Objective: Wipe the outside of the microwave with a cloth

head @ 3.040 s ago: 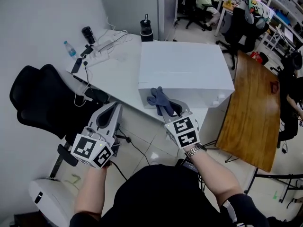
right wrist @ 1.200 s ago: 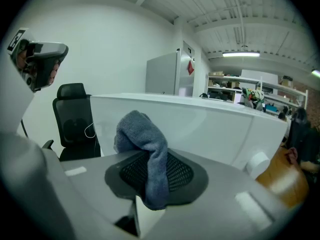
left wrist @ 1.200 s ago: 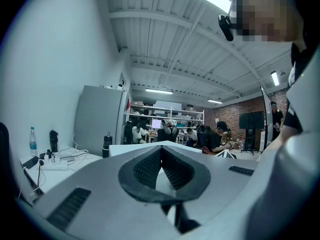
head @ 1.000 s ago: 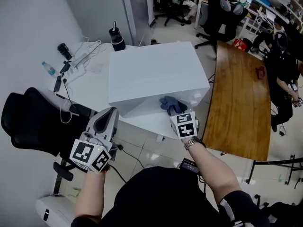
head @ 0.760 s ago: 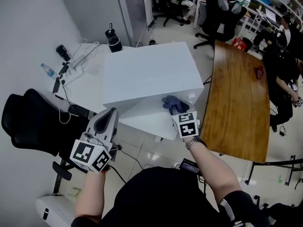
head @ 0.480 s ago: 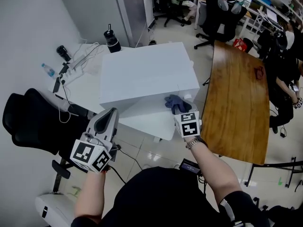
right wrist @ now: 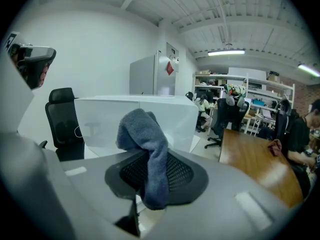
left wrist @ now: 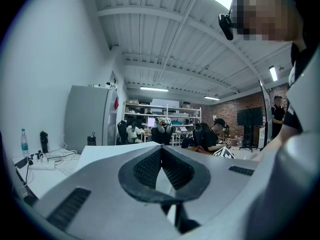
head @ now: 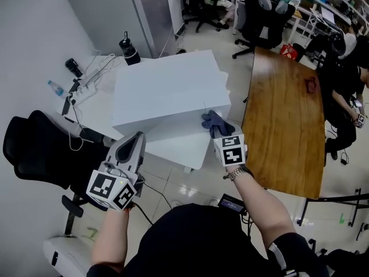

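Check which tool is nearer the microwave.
Right. The right tool, shut on the cloth, is at the microwave's front right corner. The left tool, shut and empty, sits farther back toward the person, off the front left.

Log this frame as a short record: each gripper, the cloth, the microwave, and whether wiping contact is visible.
left gripper: shut, empty, held clear of the microwave
right gripper: shut on the cloth
cloth: blue-grey, bunched, by the microwave's near right corner
microwave: white, standing on a white table
contact: cannot tell whether the cloth touches the microwave
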Available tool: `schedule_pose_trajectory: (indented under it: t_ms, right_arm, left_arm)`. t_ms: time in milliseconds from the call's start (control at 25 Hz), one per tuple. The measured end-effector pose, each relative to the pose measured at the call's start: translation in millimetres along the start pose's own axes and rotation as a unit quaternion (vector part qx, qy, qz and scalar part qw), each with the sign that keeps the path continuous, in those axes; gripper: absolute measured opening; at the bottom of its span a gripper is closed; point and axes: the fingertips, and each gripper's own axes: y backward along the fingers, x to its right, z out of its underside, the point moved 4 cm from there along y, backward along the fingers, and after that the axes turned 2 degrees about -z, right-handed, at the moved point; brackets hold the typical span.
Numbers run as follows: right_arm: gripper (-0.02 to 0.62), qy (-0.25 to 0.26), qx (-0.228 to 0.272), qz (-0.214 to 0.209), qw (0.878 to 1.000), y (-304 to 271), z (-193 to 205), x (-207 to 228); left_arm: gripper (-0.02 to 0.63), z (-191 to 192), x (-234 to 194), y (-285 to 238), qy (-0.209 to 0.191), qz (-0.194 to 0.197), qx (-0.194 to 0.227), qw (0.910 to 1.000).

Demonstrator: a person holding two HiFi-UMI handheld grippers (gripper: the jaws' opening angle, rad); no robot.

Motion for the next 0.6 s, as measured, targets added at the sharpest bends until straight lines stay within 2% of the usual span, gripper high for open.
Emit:
schedule_pose_trajectory:
  t_ms: [600]
  right_arm:
    - [0.081,0.004,0.009,0.001,1.000,32.2,1.0,43.7]
  left_arm:
    - [0.005,6.5,48.1,-12.3,0.005,-0.002,-0.005,1.0000]
